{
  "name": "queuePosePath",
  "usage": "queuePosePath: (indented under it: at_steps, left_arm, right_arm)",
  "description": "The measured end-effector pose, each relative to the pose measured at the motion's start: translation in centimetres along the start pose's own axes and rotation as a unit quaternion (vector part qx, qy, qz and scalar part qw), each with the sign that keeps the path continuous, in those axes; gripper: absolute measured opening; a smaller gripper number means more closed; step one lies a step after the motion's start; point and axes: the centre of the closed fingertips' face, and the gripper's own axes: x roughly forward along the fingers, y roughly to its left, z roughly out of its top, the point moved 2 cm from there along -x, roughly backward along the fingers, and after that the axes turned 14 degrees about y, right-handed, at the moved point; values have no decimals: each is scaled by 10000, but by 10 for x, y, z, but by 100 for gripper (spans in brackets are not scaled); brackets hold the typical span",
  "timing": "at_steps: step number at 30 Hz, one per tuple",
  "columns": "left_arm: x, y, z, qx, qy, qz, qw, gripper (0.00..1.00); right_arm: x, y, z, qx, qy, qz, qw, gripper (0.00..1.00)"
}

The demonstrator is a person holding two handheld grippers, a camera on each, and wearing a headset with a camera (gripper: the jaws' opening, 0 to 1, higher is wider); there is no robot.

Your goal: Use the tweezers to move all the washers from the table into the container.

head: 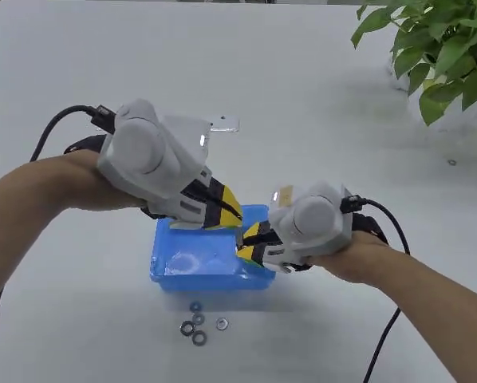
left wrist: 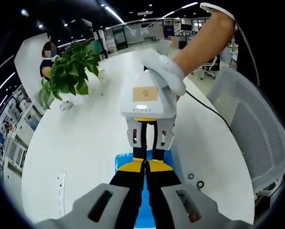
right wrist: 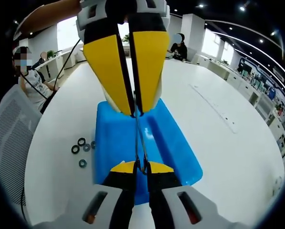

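In the left gripper view, a tan sticker [left wrist: 145,94] sits on the white front of the right gripper [left wrist: 146,153]. The sticker has a small mark in the middle, but it is too blurry to read. Just under the sticker is a row of tiny dark letters [left wrist: 143,109], too small to read for sure.

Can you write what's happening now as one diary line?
left gripper: shut on tweezers | right gripper: shut on tweezers | tweezers: over container | washers: on table beside container
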Motion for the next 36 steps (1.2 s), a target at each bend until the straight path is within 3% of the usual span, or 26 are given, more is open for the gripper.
queuePosePath:
  at_steps: [18, 36]
  left_arm:
    - [3, 1, -4, -21, 34, -31, 10000, 5]
    - [-13, -4, 3, -29, -22, 51, 10000, 5]
  right_arm:
    - [5, -1, 2, -46, 8, 16, 10000, 11]
    - [-13, 4, 20, -117, -359, -34, 9993, 12]
